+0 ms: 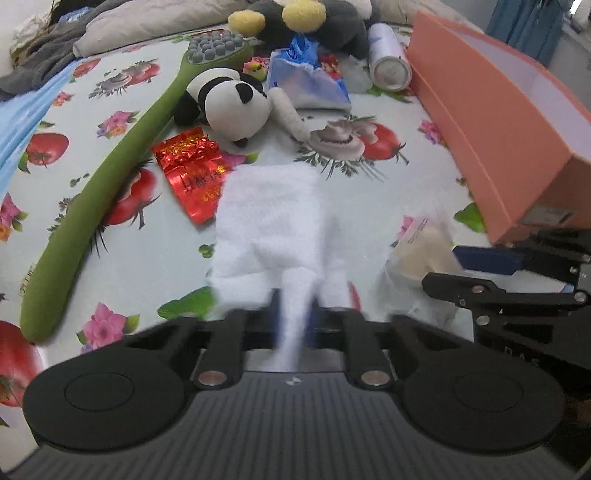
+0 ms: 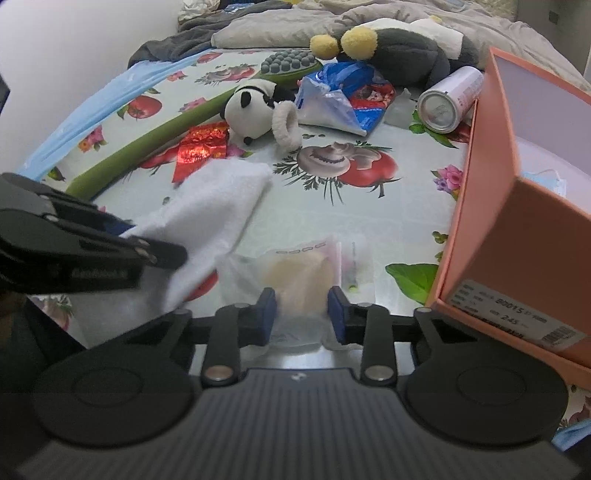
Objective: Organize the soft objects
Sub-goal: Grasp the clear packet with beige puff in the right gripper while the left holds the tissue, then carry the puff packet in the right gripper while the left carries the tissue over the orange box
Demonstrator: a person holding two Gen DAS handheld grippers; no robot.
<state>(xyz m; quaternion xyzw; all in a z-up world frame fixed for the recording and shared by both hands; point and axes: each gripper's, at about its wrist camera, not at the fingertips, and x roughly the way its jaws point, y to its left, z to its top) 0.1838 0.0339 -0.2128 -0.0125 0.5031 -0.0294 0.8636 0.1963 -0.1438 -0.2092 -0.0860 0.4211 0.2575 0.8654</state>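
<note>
A white towel (image 1: 269, 221) lies on the flowered bed sheet (image 1: 388, 206), and one bunched corner is pinched between the blue pads of my left gripper (image 1: 295, 314), which is shut on it. The right wrist view shows the same towel (image 2: 218, 206) rising into that gripper (image 2: 155, 254) at the left. My right gripper (image 2: 301, 314) has its pads pressed on a clear plastic bag (image 2: 301, 269) holding a soft beige item. That bag (image 1: 421, 254) and the right gripper (image 1: 439, 271) sit just right of the towel. A panda plush (image 1: 229, 107) lies beyond.
An open orange box (image 2: 517, 240) stands on the right with a blue mask (image 2: 546, 181) inside. Farther back are a green massage stick (image 1: 110, 177), a red foil packet (image 1: 192, 166), a blue plastic bag (image 1: 306, 74), a can (image 1: 389, 61) and a grey plush (image 1: 332, 22).
</note>
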